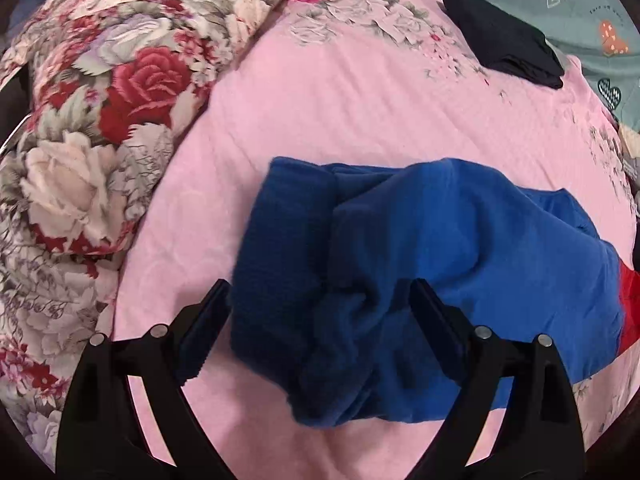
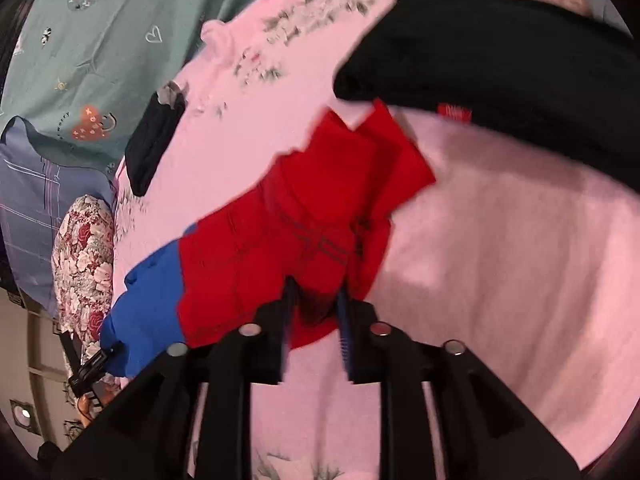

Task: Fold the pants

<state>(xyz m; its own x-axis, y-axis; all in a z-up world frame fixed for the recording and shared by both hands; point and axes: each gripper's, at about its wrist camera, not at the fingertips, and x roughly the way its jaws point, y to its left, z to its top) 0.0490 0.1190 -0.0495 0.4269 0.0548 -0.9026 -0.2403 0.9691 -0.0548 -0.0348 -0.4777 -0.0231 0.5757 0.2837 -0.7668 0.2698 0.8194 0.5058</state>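
The pants (image 1: 400, 232) are blue fleece with a red section (image 1: 630, 300) at the right, lying bunched and partly folded on the pink bedsheet (image 1: 320, 100). My left gripper (image 1: 319, 286) stands wide open over the blue end; one finger is beside the cloth's left edge and the other rests over the fabric. In the right wrist view the red part (image 2: 280, 240) joins the blue part (image 2: 152, 292). My right gripper (image 2: 316, 296) sits at the red edge, jaws partly apart with a fold of red cloth between the tips, not clamped.
A rolled floral quilt (image 1: 100, 120) lies along the left. A folded black garment (image 1: 504, 36) sits far right beside a teal sheet (image 1: 580, 0). In the right wrist view a large black garment (image 2: 500, 60) lies just beyond the red cloth, and a small dark folded piece (image 2: 154, 140) lies left.
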